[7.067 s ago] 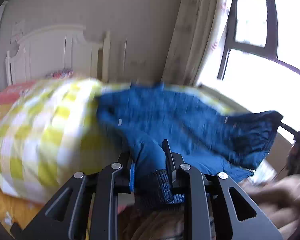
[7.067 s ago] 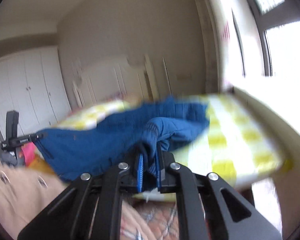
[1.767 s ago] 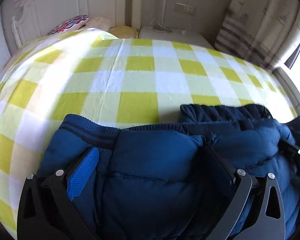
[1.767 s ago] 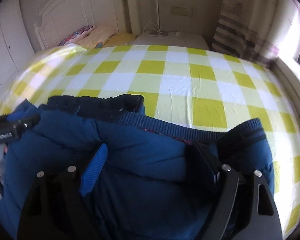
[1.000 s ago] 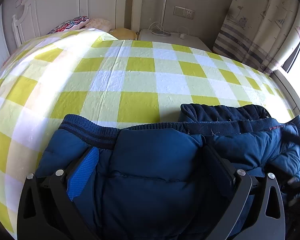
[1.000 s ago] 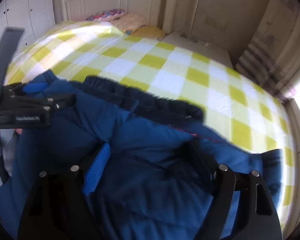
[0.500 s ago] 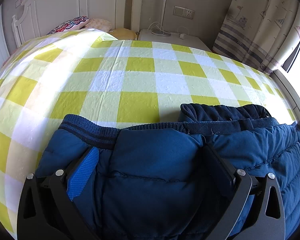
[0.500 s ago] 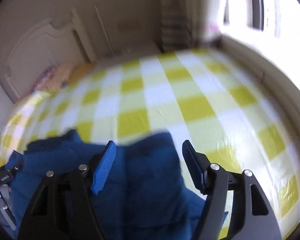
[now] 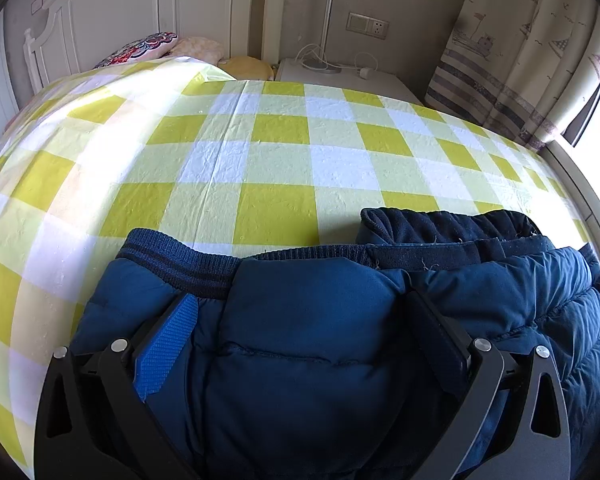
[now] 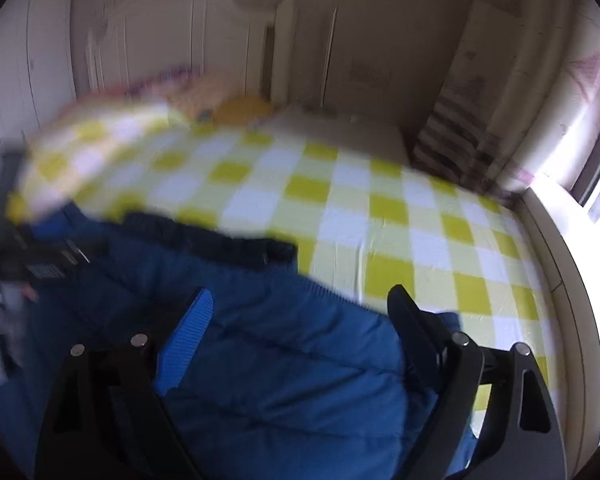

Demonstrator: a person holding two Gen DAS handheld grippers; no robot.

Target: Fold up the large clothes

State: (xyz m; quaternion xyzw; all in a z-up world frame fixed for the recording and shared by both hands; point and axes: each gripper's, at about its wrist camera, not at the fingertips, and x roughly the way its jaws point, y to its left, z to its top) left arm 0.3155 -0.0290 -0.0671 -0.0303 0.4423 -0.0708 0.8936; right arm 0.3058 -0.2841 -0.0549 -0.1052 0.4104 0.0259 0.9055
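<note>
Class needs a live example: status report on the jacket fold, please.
Left gripper fingers wide, astride blue jacket. Right gripper jaws opening over jacket, picture blurred. Jacket bunched on checked bedspread. Nothing in the way.

Ahead of me: yellow-white checked bedsheet (image 9: pixel 276 160) over bed. White headboard (image 9: pixel 112 12) behind, patterned pillow (image 9: pixel 140 48) and pale yellow cushion (image 9: pixel 246 66) against it. White nightstand (image 9: pixel 352 80) beside; wall socket (image 9: pixel 368 24) above. Striped curtain (image 9: pixel 512 52) at right.

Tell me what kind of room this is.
A bedroom, most likely: a bed with a checked cover, a white headboard, pillows and a curtain by the window.
</note>
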